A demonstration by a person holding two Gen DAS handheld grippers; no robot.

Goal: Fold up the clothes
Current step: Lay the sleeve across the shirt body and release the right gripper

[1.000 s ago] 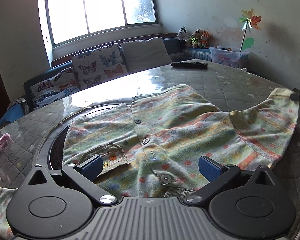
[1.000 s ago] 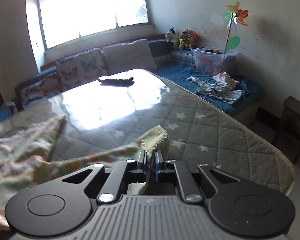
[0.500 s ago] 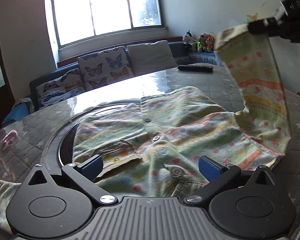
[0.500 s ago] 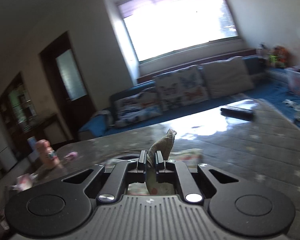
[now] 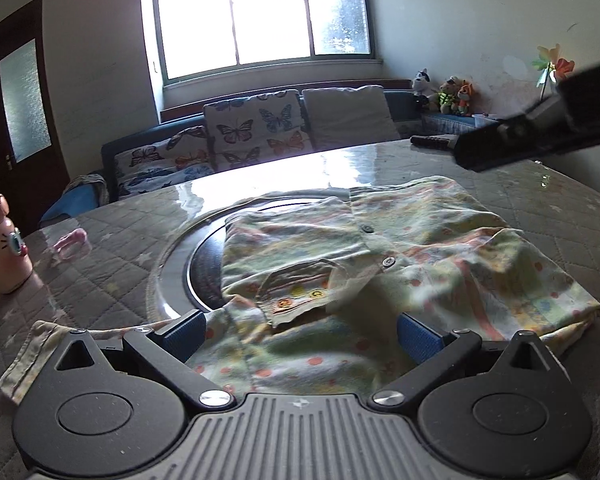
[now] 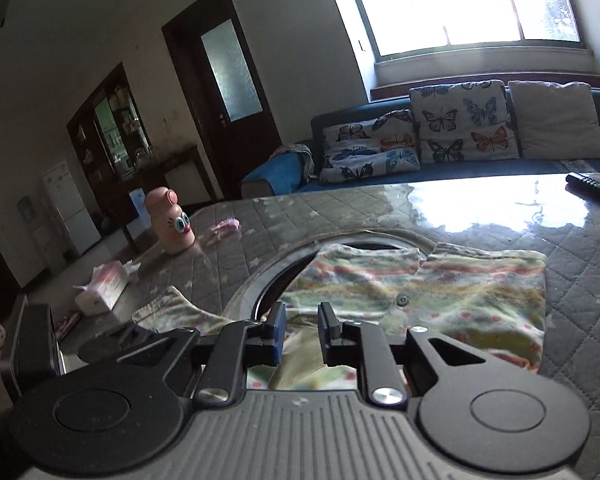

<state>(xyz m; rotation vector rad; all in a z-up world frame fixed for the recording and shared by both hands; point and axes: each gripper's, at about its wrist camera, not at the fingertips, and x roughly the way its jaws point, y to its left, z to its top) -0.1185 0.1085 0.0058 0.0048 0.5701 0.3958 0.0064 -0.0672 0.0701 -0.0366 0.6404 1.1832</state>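
A pastel button-up shirt with dots and stripes lies front-up on the quilted table. Its right sleeve is folded across the body. The left sleeve still stretches out flat to the left. My left gripper hovers open over the shirt's near hem, with cloth under its wide-set fingers and nothing between them. In the right wrist view my right gripper stands above the shirt with a small gap between its fingers and no cloth in it. Its dark body crosses the upper right of the left wrist view.
A dark round disc is set in the table under the shirt. A pink bottle, a small pink item and a tissue pack sit at the left. A remote lies far right. A sofa with butterfly cushions stands behind.
My right gripper carried the right sleeve up and over onto the shirt body, then let it go and opened a little. My left gripper stayed open near the hem.
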